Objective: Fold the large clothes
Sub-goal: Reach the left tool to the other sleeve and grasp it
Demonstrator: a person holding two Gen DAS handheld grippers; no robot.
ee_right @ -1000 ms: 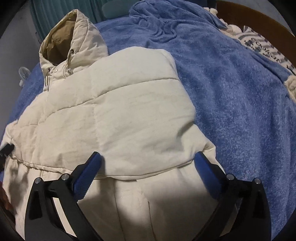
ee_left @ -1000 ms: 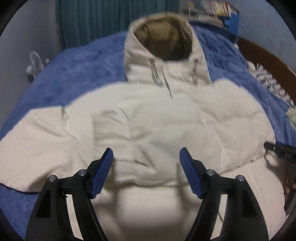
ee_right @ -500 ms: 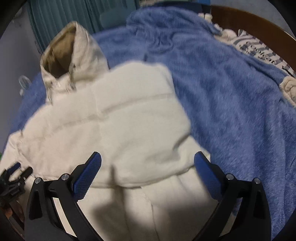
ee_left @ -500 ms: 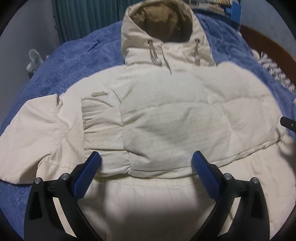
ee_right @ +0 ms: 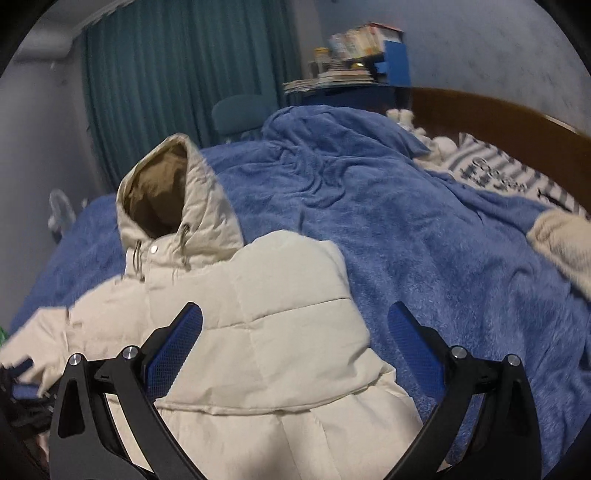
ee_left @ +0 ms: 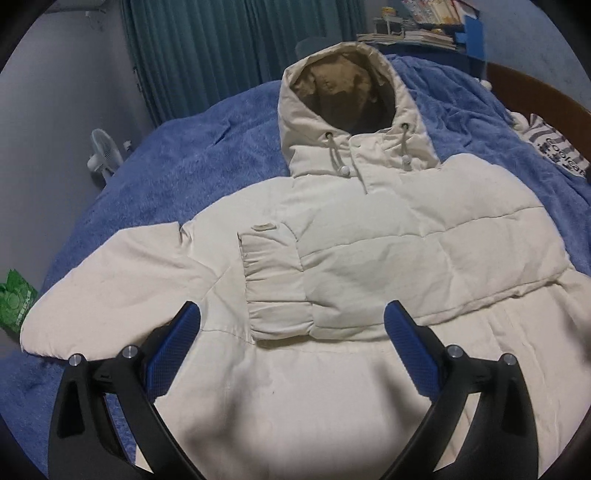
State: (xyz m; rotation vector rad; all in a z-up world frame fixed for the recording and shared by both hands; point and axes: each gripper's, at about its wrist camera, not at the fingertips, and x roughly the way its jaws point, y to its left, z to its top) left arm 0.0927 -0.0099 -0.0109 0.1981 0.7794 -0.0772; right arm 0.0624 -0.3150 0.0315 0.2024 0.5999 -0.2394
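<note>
Cream quilted jacket [ee_left: 369, 258] spread front-up on blue fleece blanket [ee_left: 207, 155] over the bed. Long axis running from near hem up to hood [ee_left: 343, 88]; hood pointing away from both cameras, toward teal curtain [ee_left: 221, 48], tan lining showing. One sleeve [ee_left: 388, 266] folded across chest, cuff [ee_left: 273, 291] lying left of centre in left wrist view. Other sleeve [ee_left: 122, 280] stretched out sideways to the left, end near blanket's edge. Two drawcords with white toggles hanging below hood opening.

Left tongs [ee_left: 291, 350] spread wide, nothing gripped, poised above lower chest just under folded cuff. Right tongs [ee_right: 295, 343] likewise spread wide and empty, over folded edge of jacket [ee_right: 258, 332], one blue pad above cream fabric, the other above blanket [ee_right: 424, 240].

Striped pillow [ee_right: 498, 177] near wooden headboard [ee_right: 517, 125]. Small white fan [ee_left: 105, 157] beside bed. Green packet [ee_left: 14, 302] at far left. Stacked books [ee_left: 424, 22] behind hood.
</note>
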